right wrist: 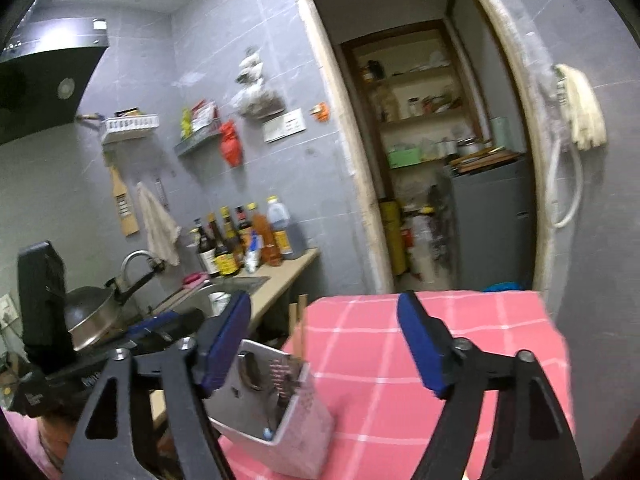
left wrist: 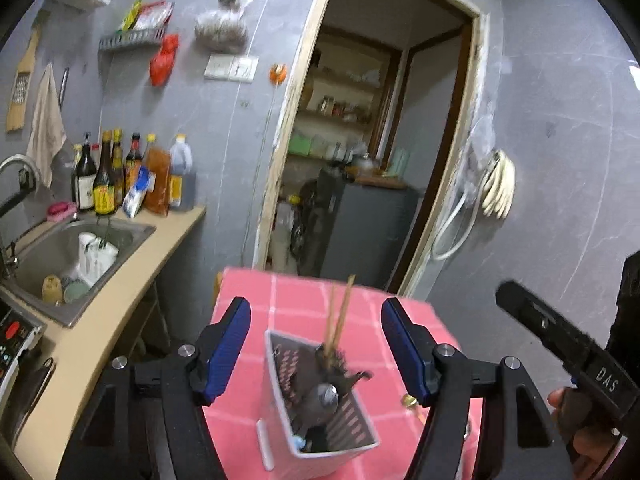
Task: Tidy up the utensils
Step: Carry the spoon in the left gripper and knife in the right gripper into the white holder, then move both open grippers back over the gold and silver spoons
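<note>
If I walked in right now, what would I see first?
The bright pink checked tablecloth, spread over the table in the middle, with a white utensil holder standing on it that has chopsticks poking up. The left gripper is open on either side of that holder, not touching it, and the right gripper is open above the cloth. At the left, dark sauce bottles crowd the counter behind a steel sink.

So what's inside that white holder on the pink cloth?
The white holder holds wooden chopsticks that stick up past its rim, a metal spoon-like piece and dark utensils. Its bottom is hidden under them, so anything lower down cannot be seen.
</note>
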The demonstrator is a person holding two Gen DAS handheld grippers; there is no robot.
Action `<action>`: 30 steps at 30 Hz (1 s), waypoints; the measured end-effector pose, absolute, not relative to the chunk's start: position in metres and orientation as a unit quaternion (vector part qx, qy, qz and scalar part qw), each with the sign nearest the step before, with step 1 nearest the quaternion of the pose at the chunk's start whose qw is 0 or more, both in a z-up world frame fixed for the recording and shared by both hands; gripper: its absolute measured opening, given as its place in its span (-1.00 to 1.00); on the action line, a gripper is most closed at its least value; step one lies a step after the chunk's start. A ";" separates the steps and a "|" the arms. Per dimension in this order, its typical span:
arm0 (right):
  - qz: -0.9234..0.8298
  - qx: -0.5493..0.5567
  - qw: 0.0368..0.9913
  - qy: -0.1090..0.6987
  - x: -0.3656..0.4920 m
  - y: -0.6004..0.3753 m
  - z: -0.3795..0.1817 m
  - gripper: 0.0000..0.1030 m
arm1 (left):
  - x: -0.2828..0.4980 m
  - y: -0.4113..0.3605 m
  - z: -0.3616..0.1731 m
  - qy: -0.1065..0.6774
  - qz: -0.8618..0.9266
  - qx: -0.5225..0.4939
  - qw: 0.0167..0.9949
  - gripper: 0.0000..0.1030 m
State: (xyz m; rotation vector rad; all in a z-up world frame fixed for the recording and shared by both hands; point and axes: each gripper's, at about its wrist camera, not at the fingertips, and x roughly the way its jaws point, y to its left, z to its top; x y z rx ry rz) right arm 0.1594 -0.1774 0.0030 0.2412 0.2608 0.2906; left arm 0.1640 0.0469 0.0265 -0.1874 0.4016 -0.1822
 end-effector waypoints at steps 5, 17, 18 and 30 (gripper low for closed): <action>0.088 0.120 0.979 0.137 0.136 -0.213 0.004 0.83 | 0.157 0.022 0.034 0.191 -0.116 -0.097 0.970 0.67; 0.004 0.146 0.947 0.285 0.115 -0.302 -0.067 0.83 | 0.159 -0.059 0.003 0.253 -0.181 -0.065 0.948 0.92; 0.001 0.152 0.943 0.296 0.115 -0.309 -0.075 0.83 | 0.162 -0.063 -0.001 0.262 -0.183 -0.066 0.945 0.92; 0.040 0.197 0.902 0.383 0.148 -0.348 -0.151 0.80 | 0.213 -0.121 -0.069 0.397 -0.154 -0.033 0.904 0.92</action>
